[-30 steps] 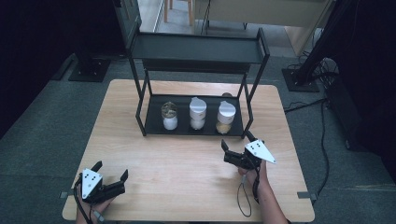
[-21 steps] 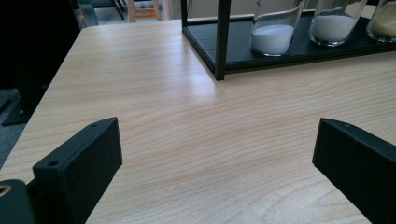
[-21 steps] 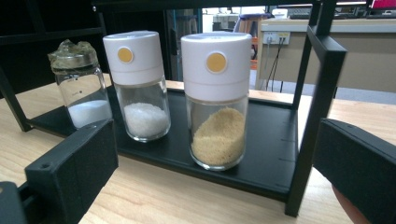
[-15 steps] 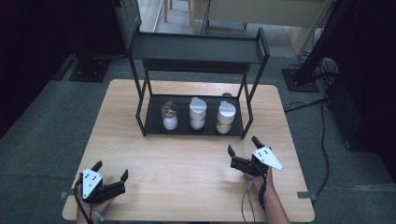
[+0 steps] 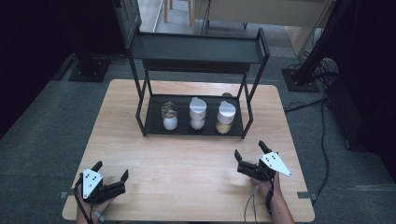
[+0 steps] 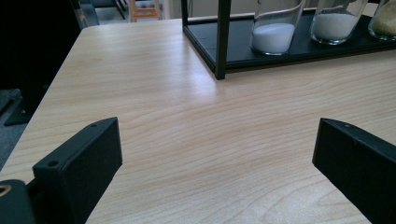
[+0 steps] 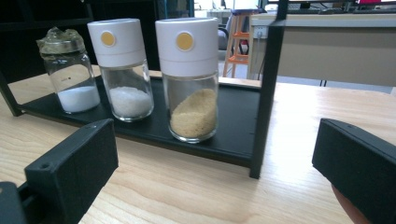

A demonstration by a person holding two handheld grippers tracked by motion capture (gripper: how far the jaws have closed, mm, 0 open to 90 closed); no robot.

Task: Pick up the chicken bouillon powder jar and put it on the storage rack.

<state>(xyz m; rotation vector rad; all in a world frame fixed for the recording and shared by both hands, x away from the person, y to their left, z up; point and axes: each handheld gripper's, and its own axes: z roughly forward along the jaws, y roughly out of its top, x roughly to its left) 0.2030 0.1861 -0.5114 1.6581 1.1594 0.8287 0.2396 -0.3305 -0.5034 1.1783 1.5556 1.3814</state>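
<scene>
my right gripper point(image 5: 250, 156) has drawn back from the rack point(image 5: 194, 127) toward the near table edge, jaws wide and empty, leaving the tan-filled jar point(image 7: 189, 77) on the bottom shelf, while my left gripper point(image 5: 111, 173) rests open and empty.

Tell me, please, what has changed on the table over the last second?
The right gripper has drawn back from the rack toward the table's near edge and a little to the right, jaws open and empty. Nothing was taken or let go. The left gripper stayed at the near left corner, open, and the three jars stayed on the rack's lower shelf.
</scene>
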